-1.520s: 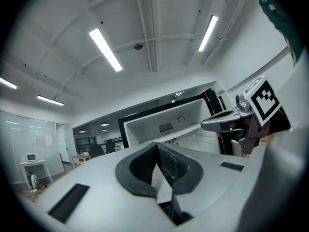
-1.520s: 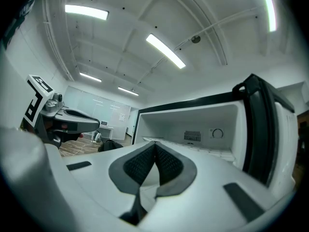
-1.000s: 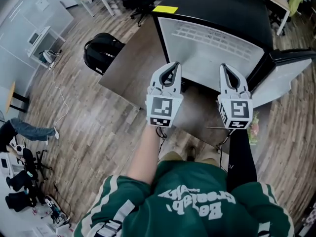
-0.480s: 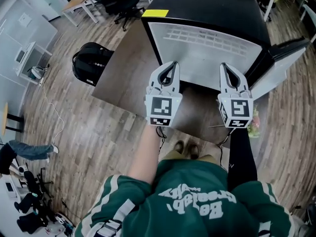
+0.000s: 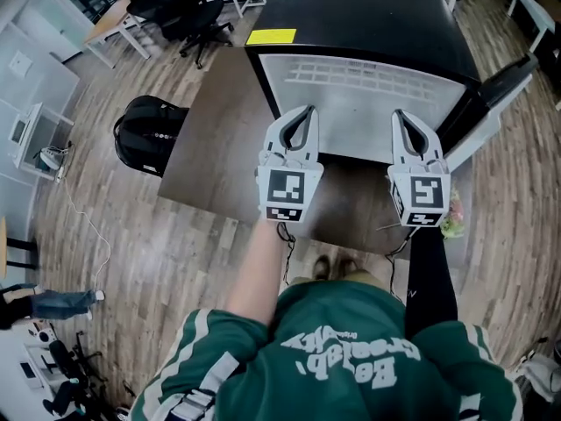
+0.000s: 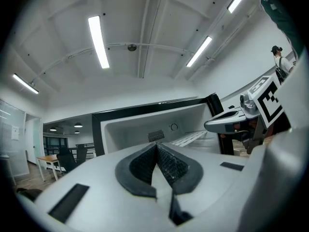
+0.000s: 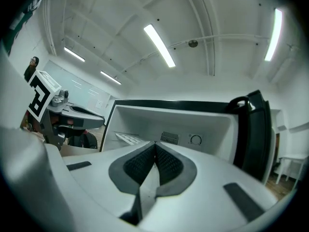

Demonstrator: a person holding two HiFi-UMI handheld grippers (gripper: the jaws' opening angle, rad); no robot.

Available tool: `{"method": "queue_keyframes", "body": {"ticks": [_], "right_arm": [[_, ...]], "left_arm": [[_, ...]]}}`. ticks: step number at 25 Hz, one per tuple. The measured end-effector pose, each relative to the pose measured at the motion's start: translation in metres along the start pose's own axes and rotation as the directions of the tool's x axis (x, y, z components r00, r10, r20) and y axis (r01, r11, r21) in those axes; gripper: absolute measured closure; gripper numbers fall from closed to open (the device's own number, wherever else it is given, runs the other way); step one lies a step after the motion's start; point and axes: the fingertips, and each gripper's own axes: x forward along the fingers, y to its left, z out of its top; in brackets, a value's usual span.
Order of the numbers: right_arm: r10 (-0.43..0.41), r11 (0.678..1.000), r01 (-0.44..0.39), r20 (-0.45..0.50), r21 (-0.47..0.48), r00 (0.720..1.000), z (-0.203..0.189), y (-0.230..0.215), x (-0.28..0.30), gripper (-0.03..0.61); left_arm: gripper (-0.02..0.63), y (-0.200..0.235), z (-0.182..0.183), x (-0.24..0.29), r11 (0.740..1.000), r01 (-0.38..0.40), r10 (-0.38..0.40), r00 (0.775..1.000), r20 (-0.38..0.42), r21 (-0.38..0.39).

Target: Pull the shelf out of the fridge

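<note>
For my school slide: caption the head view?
Person aims left gripper and right gripper, both shut, at open fridge, shelf inside.

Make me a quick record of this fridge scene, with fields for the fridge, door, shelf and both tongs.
Fridge: black outside, white inside
Door: open, at the fridge's right in the head view
Shelf: white, slatted, inside the fridge, not pulled out
Left tongs: shut, empty, in front of the opening
Right tongs: shut, empty, in front of the opening
Nearby: black backpack on the floor, left of the fridge

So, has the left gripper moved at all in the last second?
Yes. The left gripper has edged forward, closer to the open fridge.
</note>
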Motion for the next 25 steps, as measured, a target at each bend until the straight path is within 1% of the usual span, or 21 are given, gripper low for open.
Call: {"method": "queue_keyframes", "body": {"ticks": [6,13,19,25], "right_arm": [[-0.063,0.998,0.063,-0.011,0.003,0.998,0.004,0.0,-0.001,0.569],[-0.119,0.993,0.119,-0.027,0.0,0.992,0.003,0.002,-0.006,0.569],[-0.125,0.992,0.124,-0.044,-0.024,0.991,0.001,0.003,-0.002,0.569],[-0.117,0.991,0.113,-0.051,-0.079,0.992,0.001,0.002,0.007,0.569]], "left_arm": [[0.598,0.004,-0.001,0.004,0.999,0.049,-0.048,0.998,0.026,-0.018],[0.598,0.008,-0.006,0.007,0.995,0.099,-0.098,0.995,0.034,-0.032],[0.598,0.009,-0.011,0.011,0.993,0.116,-0.115,0.993,0.026,-0.032],[0.598,0.01,-0.012,0.018,0.993,0.112,-0.111,0.993,0.03,-0.032]]}}
